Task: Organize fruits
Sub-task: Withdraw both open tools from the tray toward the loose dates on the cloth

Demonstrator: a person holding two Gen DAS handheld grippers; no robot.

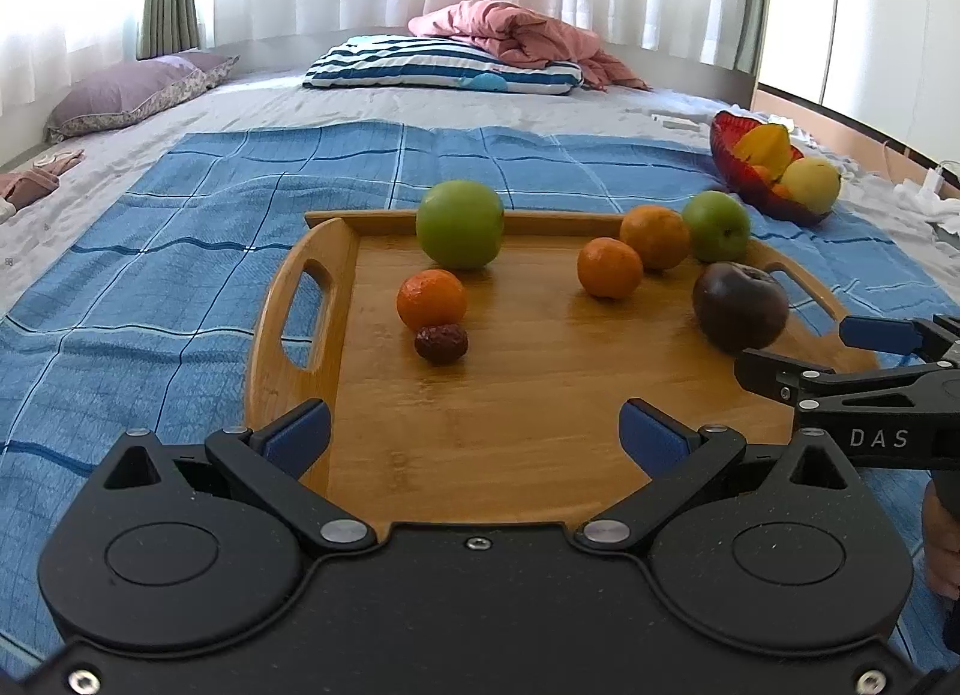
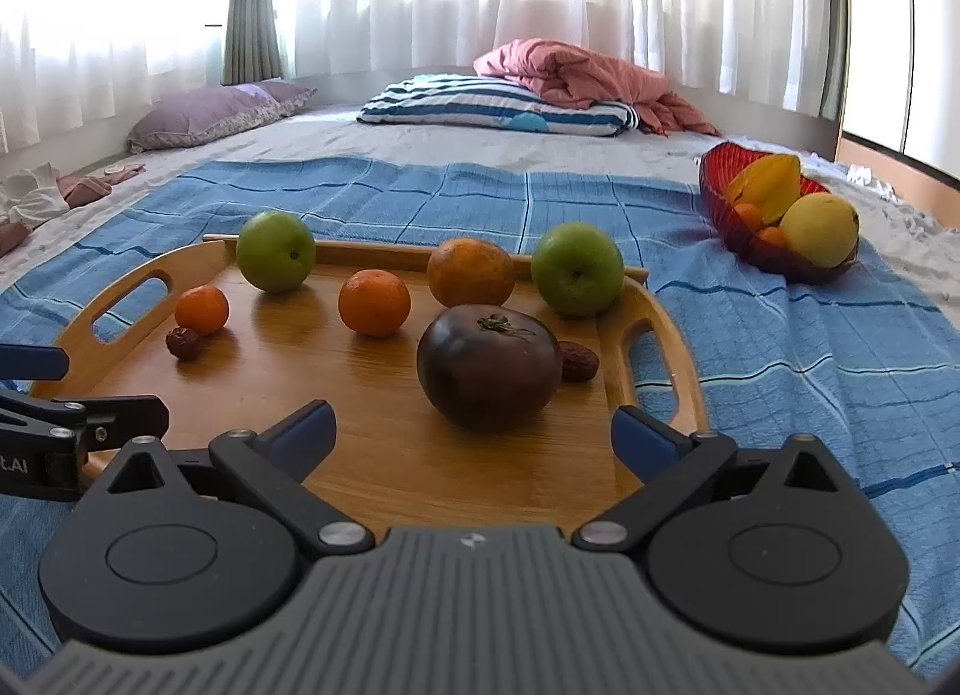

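Right wrist: glossy dark-purple tomato (image 2: 489, 366)

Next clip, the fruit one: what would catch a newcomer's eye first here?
Most striking is the wooden tray on the blue checked blanket, strewn with loose fruit: two green apples, three oranges, and a large dark tomato nearest the open right gripper. Farther right on the bed, a red bowl already holds yellow and orange fruit. The left gripper hangs open over the tray's near edge.
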